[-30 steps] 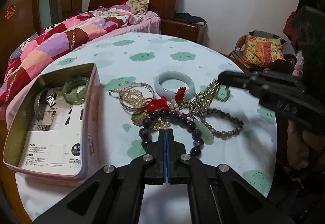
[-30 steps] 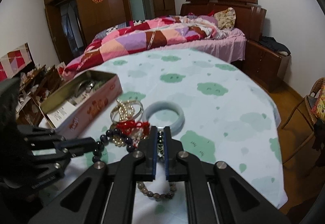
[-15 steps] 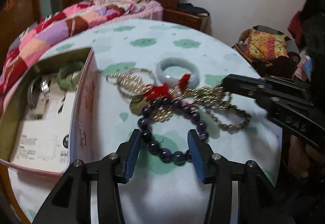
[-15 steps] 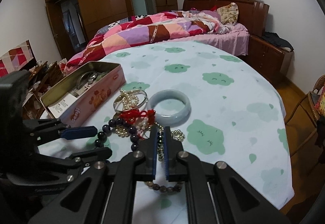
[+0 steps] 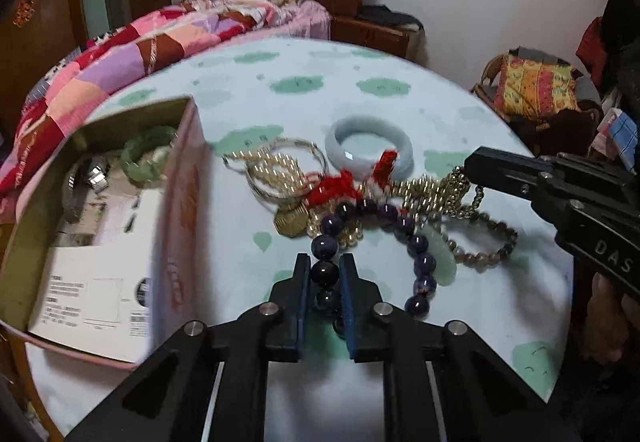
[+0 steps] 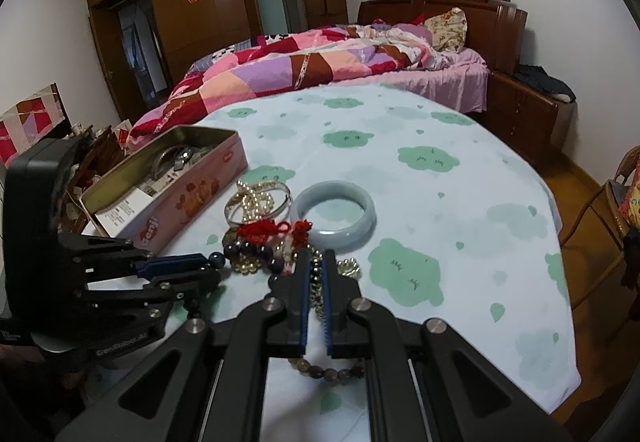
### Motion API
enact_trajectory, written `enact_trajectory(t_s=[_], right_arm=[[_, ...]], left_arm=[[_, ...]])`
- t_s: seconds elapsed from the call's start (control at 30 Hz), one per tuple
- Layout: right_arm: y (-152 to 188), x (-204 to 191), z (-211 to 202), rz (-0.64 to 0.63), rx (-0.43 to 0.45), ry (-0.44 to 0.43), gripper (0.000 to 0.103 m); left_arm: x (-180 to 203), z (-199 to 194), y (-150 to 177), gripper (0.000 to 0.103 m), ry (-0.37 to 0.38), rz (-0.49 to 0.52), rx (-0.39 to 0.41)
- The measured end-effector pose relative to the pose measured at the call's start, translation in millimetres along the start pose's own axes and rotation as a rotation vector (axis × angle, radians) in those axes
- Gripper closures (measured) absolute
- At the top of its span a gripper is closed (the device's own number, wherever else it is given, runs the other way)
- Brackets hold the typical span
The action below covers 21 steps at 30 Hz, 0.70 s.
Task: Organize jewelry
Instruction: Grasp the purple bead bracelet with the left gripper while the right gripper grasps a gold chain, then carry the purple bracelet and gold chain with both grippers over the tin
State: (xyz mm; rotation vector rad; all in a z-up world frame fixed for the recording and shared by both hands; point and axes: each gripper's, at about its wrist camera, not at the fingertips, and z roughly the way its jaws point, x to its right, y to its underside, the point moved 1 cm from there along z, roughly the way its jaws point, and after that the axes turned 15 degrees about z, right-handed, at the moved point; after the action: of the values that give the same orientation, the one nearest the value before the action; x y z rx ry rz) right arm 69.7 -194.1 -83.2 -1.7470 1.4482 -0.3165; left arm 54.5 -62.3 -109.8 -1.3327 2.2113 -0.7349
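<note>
The left claw (image 5: 325,274), its jaws just closed narrow on a bead of the purple bracelet (image 5: 376,242) on the counter (image 5: 280,97), has the tin (image 5: 100,242) at ten o'clock; the right claw (image 6: 316,276) pinches a gold chain (image 6: 320,298).

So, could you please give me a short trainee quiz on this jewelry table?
1. True or false: the pale bangle lies inside the pink tin.
2. The left claw grips: A) red cord, B) purple bead bracelet, C) coin?
3. What is the right claw shut on?
Key: 1 false, it lies on the tablecloth. 2 B; its jaws have just been closing, a bead between them. 3 the gold bead chain.
</note>
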Motion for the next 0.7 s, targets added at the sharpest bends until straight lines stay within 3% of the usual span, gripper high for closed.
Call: enact_trajectory(t_s=[0.33,0.7], right_arm=[[-15.7,-7.5,-21.1,-0.007,0.067,-0.020,0.095],[-34.8,-24.1,-37.2,-0.038,0.119,-0.053,0.096]], left_arm=[[-6.7,-50.6,-18.6,0.090,-0.034,0.016,0.157],[-22.4,-87.0,-36.6,0.090,-0.076,0.014,0.253]])
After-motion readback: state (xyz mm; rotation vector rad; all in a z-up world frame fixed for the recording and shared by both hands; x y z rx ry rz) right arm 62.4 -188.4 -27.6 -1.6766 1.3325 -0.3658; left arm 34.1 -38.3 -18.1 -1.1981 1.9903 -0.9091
